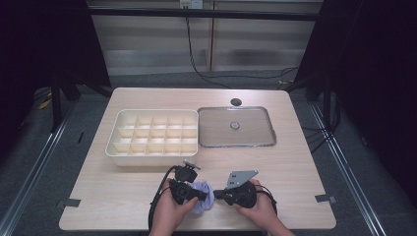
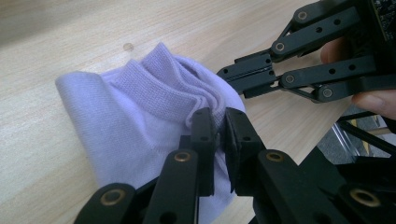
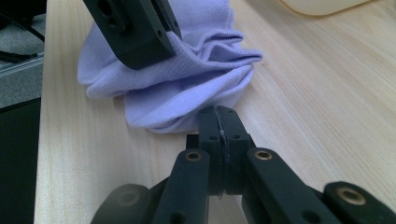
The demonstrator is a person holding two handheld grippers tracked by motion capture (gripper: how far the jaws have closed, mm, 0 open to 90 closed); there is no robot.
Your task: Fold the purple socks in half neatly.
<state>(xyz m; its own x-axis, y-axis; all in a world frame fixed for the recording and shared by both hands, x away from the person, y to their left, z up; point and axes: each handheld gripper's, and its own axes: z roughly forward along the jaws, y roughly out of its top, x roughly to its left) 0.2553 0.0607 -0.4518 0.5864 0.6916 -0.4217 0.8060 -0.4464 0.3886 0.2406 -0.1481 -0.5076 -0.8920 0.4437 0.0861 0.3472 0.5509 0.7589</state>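
Note:
A lavender sock (image 1: 205, 189) lies bunched on the wooden table near its front edge, between both hands. My left gripper (image 1: 200, 195) comes in from the left and is shut on the folded ribbed cuff of the sock (image 2: 130, 116); its jaws (image 2: 217, 128) pinch the fabric. My right gripper (image 1: 217, 195) reaches in from the right, shut on the opposite edge of the sock (image 3: 177, 79), with a thin layer caught between its fingertips (image 3: 219, 119). In the left gripper view the right gripper (image 2: 223, 73) touches the sock's far edge.
A cream box (image 1: 112, 143) split into several small compartments stands at mid-table, left of centre. A clear flat lid (image 1: 255, 129) with a small knob lies to its right. A round cable hole (image 1: 236, 102) sits behind it. The table's front edge is close under the hands.

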